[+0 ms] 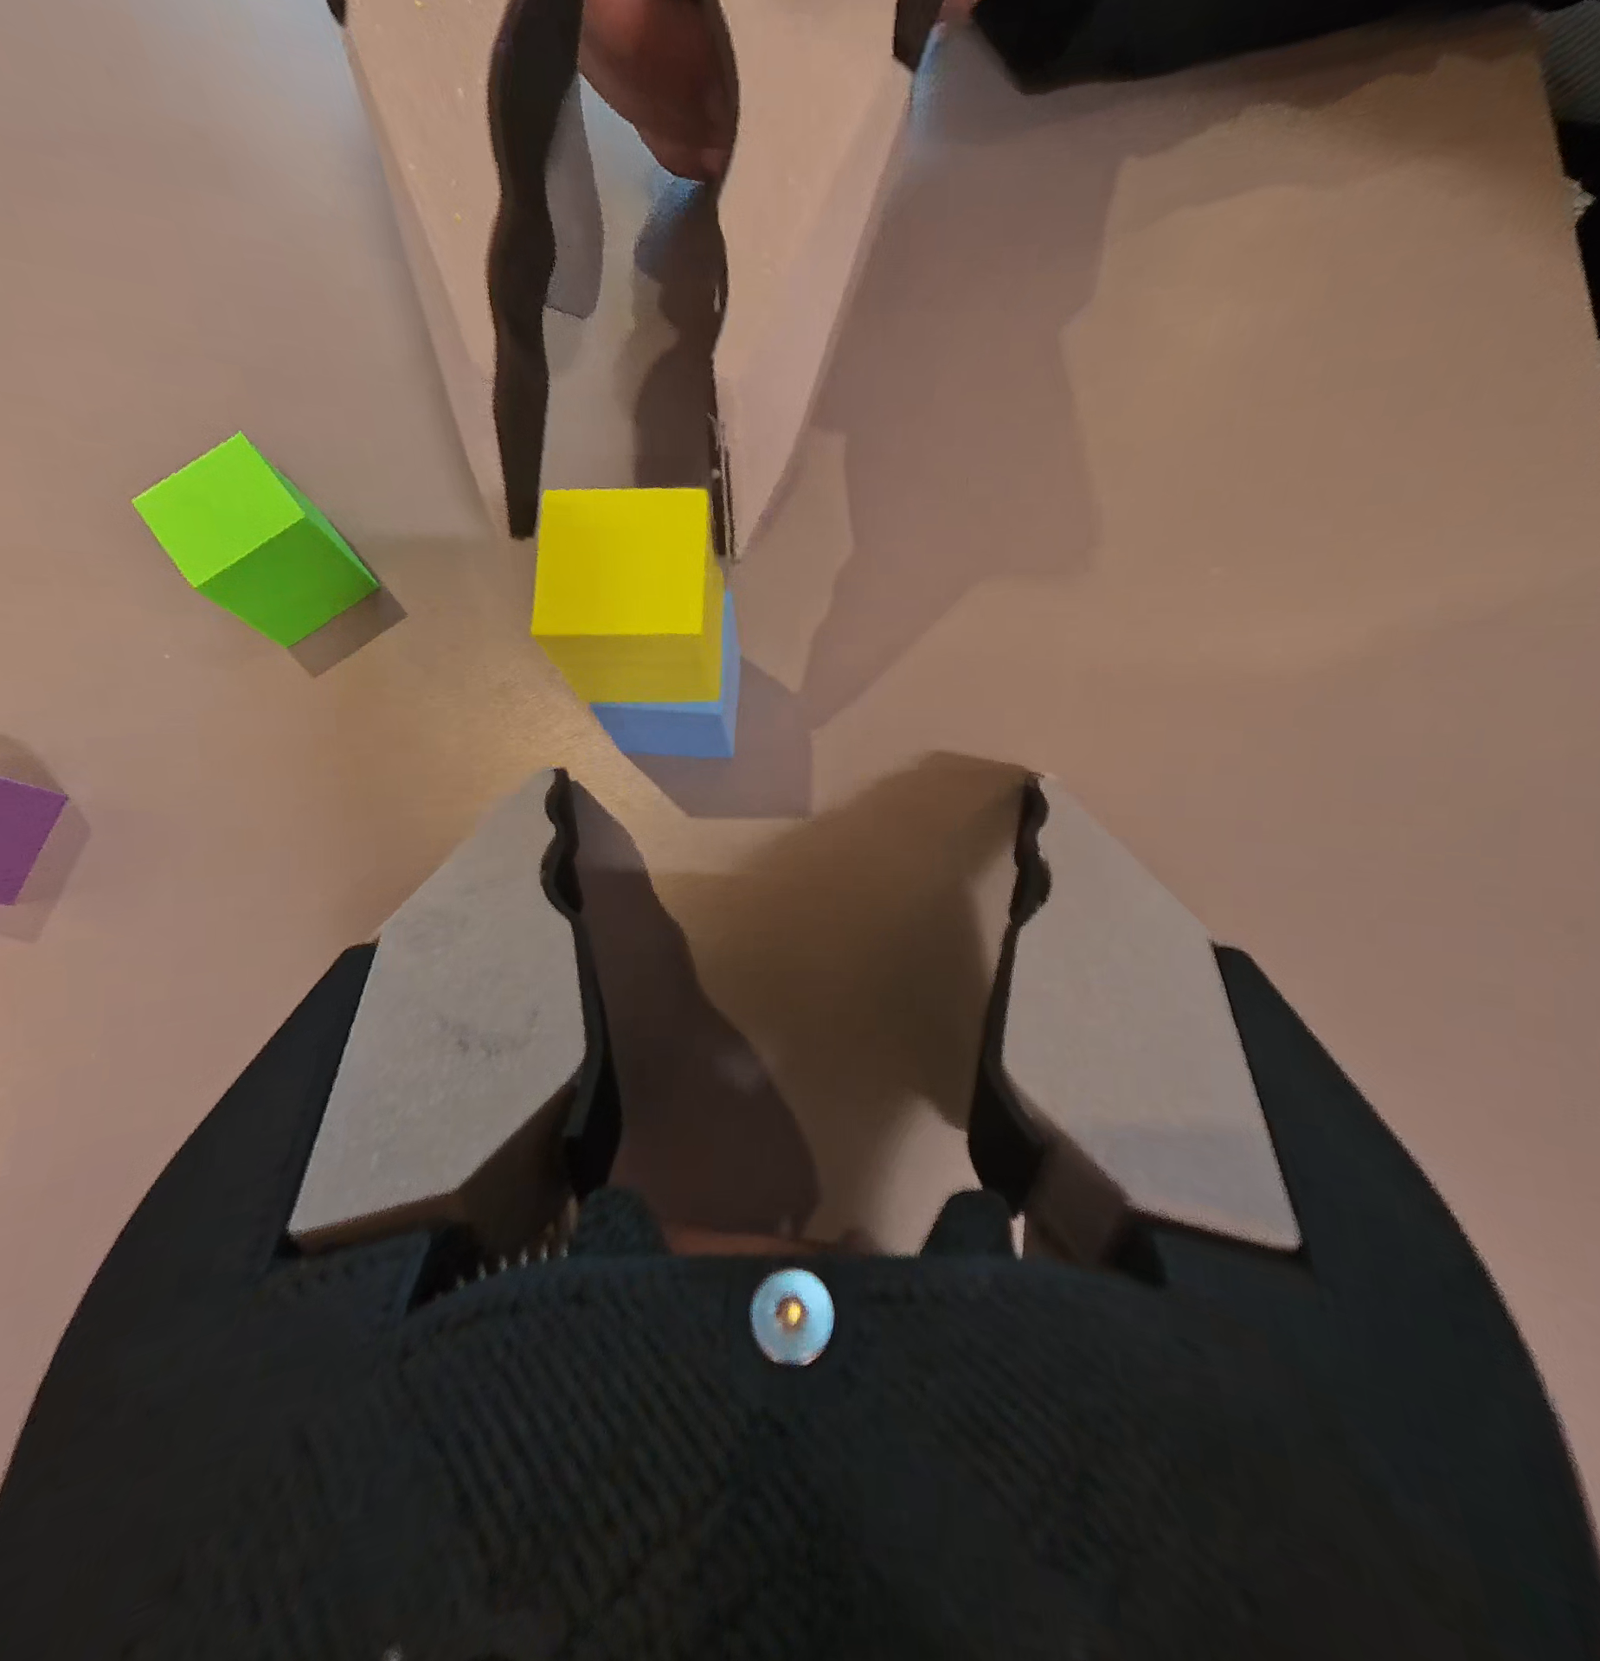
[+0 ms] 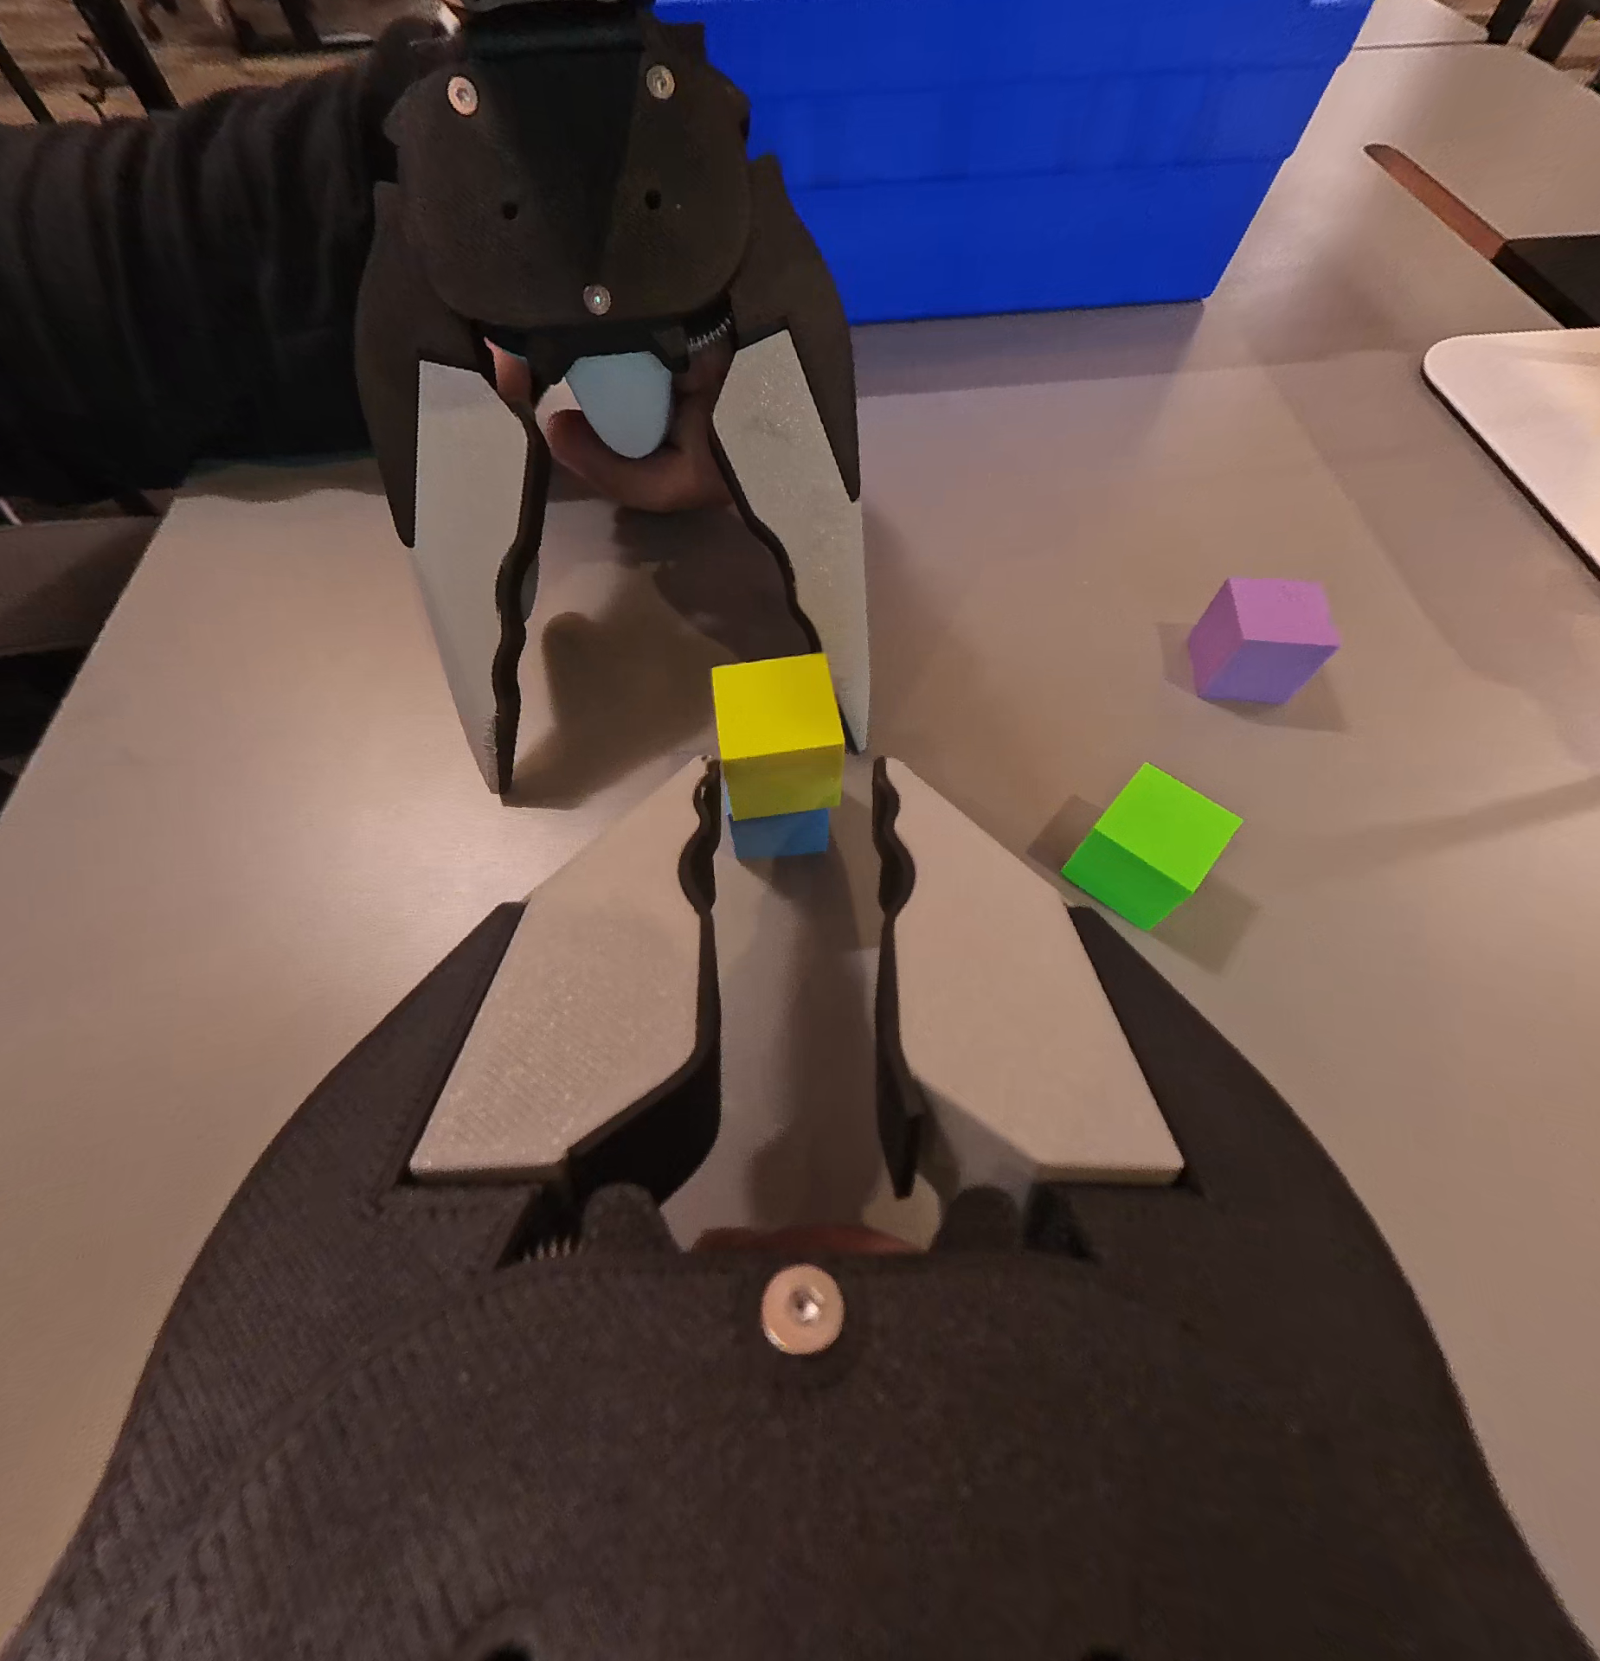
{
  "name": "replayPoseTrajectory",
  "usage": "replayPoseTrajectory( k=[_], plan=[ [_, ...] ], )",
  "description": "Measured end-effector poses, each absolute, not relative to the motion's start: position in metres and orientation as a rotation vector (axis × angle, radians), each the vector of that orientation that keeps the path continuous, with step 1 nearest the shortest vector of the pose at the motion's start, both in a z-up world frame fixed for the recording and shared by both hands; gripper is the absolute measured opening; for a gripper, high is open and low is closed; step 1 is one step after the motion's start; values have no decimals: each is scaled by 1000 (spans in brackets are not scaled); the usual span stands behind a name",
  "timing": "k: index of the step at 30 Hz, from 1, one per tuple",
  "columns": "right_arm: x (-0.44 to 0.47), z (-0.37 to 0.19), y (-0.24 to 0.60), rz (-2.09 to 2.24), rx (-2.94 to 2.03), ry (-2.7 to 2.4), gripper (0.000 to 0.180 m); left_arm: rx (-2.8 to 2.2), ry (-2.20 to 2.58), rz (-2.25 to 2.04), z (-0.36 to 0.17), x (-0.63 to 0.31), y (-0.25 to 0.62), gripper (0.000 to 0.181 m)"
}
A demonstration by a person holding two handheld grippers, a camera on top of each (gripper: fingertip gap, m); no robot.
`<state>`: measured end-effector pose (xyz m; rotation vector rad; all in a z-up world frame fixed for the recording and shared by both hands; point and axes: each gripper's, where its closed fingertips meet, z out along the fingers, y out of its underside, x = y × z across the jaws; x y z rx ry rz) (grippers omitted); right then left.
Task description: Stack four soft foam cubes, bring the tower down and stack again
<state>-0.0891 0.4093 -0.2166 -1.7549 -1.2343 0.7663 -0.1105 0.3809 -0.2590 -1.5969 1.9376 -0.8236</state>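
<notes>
Two cubes up, two left to stack

The yellow cube (image 2: 778, 732) sat on the blue cube (image 2: 780, 831) mid-counter (image 2: 239, 899); green cube (image 2: 1151, 845) lay at three o'clock, purple cube (image 2: 1263, 640) at two. Both the right tool (image 2: 791, 782) and left tool (image 2: 661, 710) stood apart, empty. Next probably meant fetching green. No writing was legible.

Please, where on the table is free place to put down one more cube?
The table is bare on the side of the yellow cube away from the green cube, out to the table edge. A smaller bare patch lies between the green cube and purple cube. Around the yellow-on-blue cube stack it is crowded: both grippers stand close.
</notes>
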Motion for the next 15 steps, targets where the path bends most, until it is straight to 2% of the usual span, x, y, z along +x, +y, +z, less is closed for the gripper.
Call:
replayPoseTrajectory(
  k=[5, 15],
  plan=[
    [-85, -205, 409, 835, -1712, -1176, 30, -1597, 1937, -826, -259, -111, 381, 96],
    [-89, -219, 409, 736, -1762, -1239, 28, -1599, 1933, -825, -259, -110, 382, 95]
  ],
)
